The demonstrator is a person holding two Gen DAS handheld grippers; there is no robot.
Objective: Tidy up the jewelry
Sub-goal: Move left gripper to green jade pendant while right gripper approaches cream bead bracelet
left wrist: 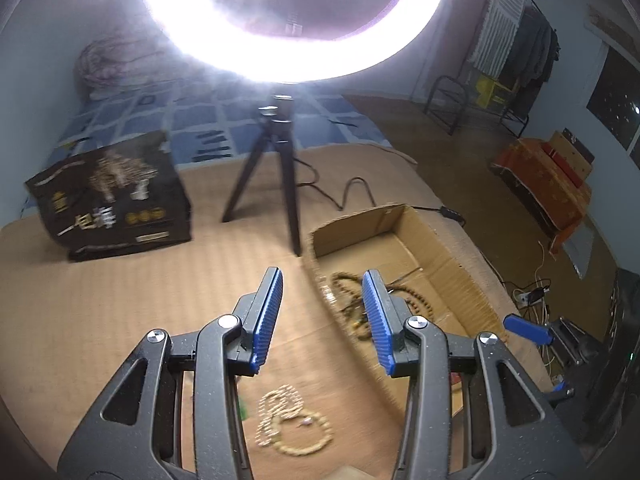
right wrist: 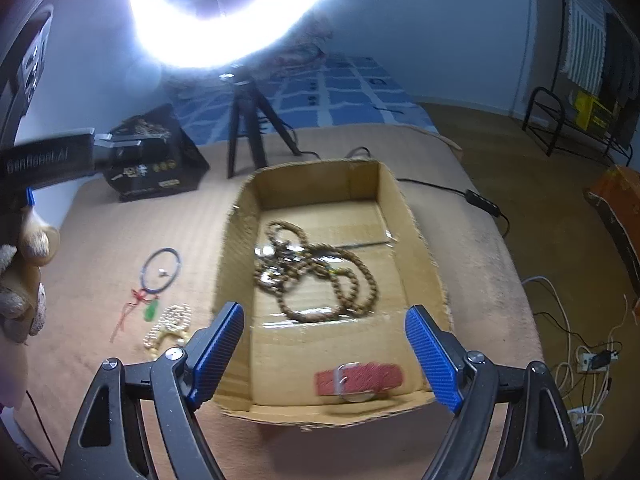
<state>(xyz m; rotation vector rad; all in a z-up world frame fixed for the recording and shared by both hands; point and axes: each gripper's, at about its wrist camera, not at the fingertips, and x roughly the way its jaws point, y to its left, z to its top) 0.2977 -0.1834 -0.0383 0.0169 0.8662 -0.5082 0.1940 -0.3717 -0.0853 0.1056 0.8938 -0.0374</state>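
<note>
Jewelry beads (right wrist: 316, 272) lie in the cardboard box (right wrist: 416, 216); left tool (left wrist: 322, 286) and right tool (right wrist: 325, 322) gape wide, empty.

brown bead necklace (right wrist: 320, 276), red woven strap (right wrist: 360, 378), tan cardboard box (right wrist: 412, 216), blue-checked sheet (right wrist: 340, 92)

light: ring light (left wrist: 296, 20) on tripod, blown-out glare and haze at top of both views | room: dim, bluish beyond it | blur: motion smear, beads (left wrist: 292, 424) and cardboard box (right wrist: 416, 216) soft | edges: fisheye bending, dark vignette corners
</note>
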